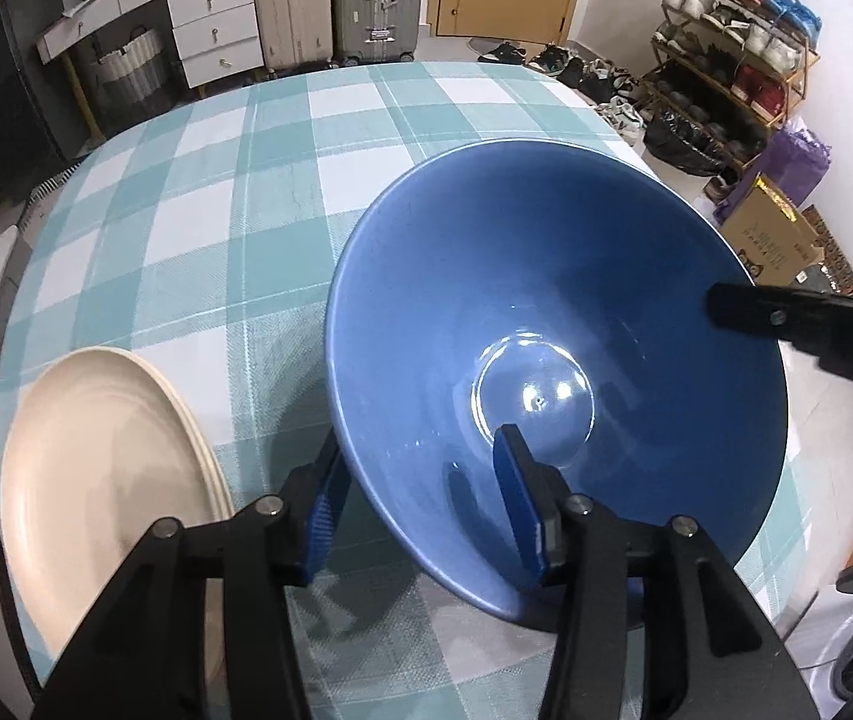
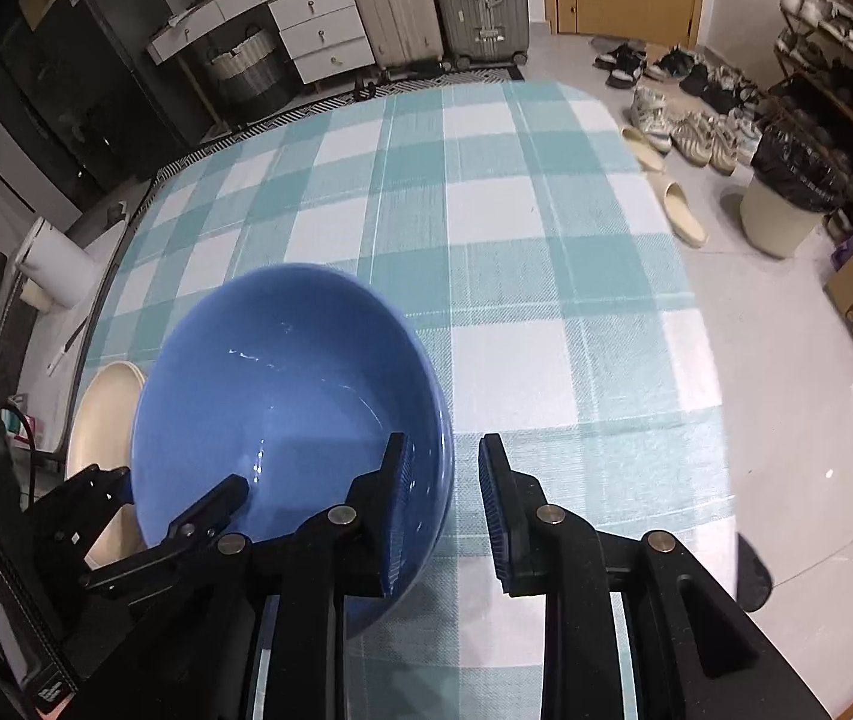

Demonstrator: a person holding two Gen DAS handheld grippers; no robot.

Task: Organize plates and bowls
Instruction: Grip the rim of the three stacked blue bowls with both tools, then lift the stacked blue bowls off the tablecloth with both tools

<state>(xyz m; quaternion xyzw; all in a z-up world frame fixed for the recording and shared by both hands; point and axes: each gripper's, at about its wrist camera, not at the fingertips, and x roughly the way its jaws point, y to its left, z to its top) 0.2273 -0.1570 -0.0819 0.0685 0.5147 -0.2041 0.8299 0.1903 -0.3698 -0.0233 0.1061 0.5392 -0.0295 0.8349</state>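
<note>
A large blue bowl (image 1: 558, 324) sits on the teal-and-white checked tablecloth (image 1: 216, 192). My left gripper (image 1: 417, 450) straddles its near-left wall, one pad outside and one inside. The jaws stand wide and open, not pressing the wall. My right gripper (image 2: 441, 444) straddles the bowl's (image 2: 282, 396) right rim. Its inner pad lies against the wall, and a strip of cloth shows between the rim and the outer pad. One right finger (image 1: 744, 309) shows at the far rim. Cream plates (image 1: 108, 480) are stacked just left of the bowl, also visible behind it (image 2: 102, 414).
The table's right edge (image 2: 708, 360) drops to a tiled floor with shoes, slippers (image 2: 681, 210) and a bin (image 2: 780, 216). A shoe rack (image 1: 726, 60) and a cardboard box (image 1: 768, 234) stand at the right. Suitcases and drawers line the back wall. A white roll (image 2: 60, 270) lies beyond the left edge.
</note>
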